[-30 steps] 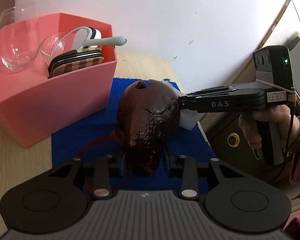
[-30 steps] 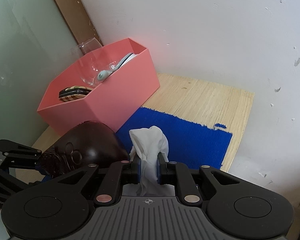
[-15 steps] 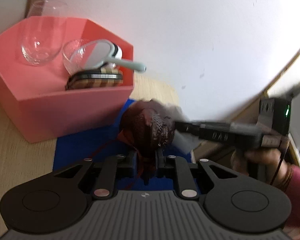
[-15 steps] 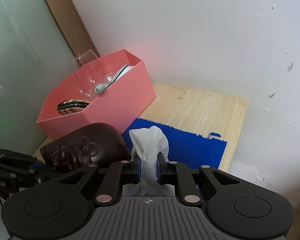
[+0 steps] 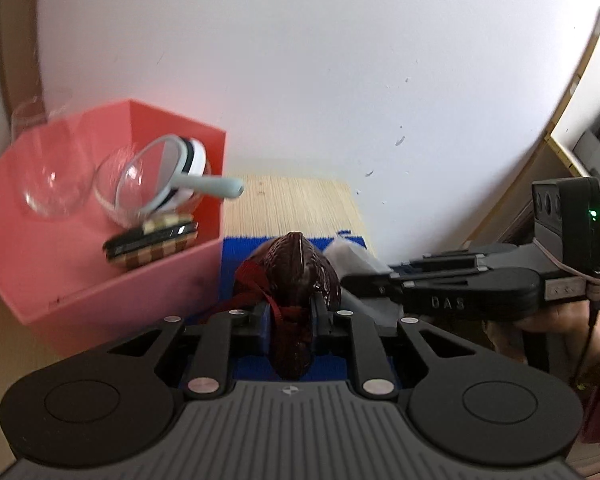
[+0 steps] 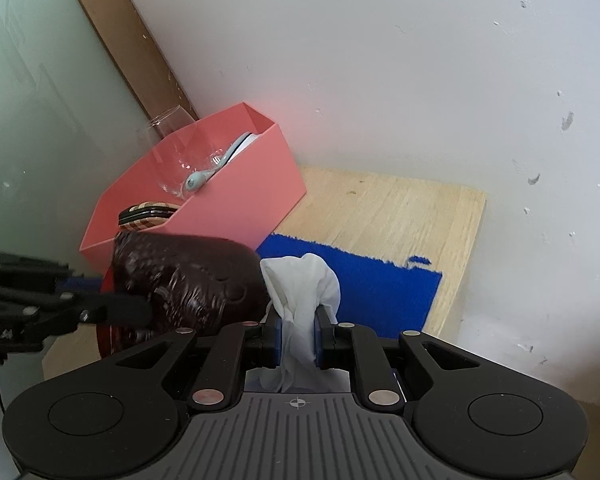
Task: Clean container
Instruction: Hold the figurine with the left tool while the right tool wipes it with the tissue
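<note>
Currently left gripper (image 5: 288, 316) clamps the dark carved container (image 5: 296, 276) (red cord trailing) above the blue mat (image 6: 376, 292); right gripper (image 6: 298, 332) pinches a white cloth (image 6: 304, 284), touching the container's right side; pink bin (image 6: 236, 204) far left.

Hidden and blurred bits from my two wrist views

My left tool (image 5: 290, 314) covers the dark container's (image 5: 296, 268) lower part; my right tool (image 6: 298, 330) hides the white cloth's (image 6: 304, 284) tail; the glasses (image 5: 56, 176) beyond in the pink bin (image 5: 100, 280) are motion-blurred.
</note>
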{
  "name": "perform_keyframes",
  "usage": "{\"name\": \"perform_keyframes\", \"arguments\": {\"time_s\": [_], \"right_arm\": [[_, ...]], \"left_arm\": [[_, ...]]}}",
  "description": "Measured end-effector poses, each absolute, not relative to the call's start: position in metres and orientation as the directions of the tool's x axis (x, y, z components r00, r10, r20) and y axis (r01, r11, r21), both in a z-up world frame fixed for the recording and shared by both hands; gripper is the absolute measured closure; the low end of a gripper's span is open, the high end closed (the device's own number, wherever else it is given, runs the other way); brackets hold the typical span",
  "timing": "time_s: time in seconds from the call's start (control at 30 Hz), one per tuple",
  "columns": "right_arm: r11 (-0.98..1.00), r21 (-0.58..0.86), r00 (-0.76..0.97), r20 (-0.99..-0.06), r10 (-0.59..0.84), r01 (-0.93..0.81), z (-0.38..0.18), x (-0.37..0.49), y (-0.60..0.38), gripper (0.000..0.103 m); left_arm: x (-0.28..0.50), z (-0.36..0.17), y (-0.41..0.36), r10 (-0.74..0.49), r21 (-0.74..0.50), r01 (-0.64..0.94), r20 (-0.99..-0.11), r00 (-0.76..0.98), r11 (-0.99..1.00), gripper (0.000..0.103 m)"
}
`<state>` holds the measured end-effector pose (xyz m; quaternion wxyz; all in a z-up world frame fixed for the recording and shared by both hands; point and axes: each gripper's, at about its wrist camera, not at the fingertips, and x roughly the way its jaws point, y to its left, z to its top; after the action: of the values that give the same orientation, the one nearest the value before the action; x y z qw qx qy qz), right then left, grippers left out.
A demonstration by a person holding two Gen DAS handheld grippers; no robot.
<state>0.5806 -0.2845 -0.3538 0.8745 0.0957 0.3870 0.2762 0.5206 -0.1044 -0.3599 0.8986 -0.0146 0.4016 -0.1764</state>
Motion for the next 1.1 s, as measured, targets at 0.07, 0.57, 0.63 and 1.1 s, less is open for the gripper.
{"name": "perform_keyframes", "arguments": {"time_s": [0.07, 0.57, 0.63, 1.1], "right_arm": [[0.829, 0.389, 0.548, -0.623, 0.558, -0.402, -0.355, 0.58, -0.287, 0.085], [0.818, 0.421, 0.549, -0.607, 0.575, -0.392, -0.359, 0.581, -0.301, 0.083], [0.817, 0.427, 0.552, -0.602, 0.577, -0.388, -0.36, 0.581, -0.303, 0.083], [0.812, 0.449, 0.582, -0.569, 0.581, -0.372, -0.372, 0.583, -0.314, 0.083]], "left_arm": [[0.525, -0.36, -0.109, -0.33, -0.168, 0.305, -0.708, 0.625, 0.937, 0.081], [0.548, -0.368, -0.135, -0.244, -0.061, 0.267, -0.633, 0.735, 0.962, 0.073], [0.547, -0.371, -0.139, -0.231, -0.031, 0.266, -0.602, 0.765, 0.963, 0.072], [0.56, -0.403, -0.146, -0.233, -0.058, 0.23, -0.411, 0.881, 0.972, 0.068]]}}
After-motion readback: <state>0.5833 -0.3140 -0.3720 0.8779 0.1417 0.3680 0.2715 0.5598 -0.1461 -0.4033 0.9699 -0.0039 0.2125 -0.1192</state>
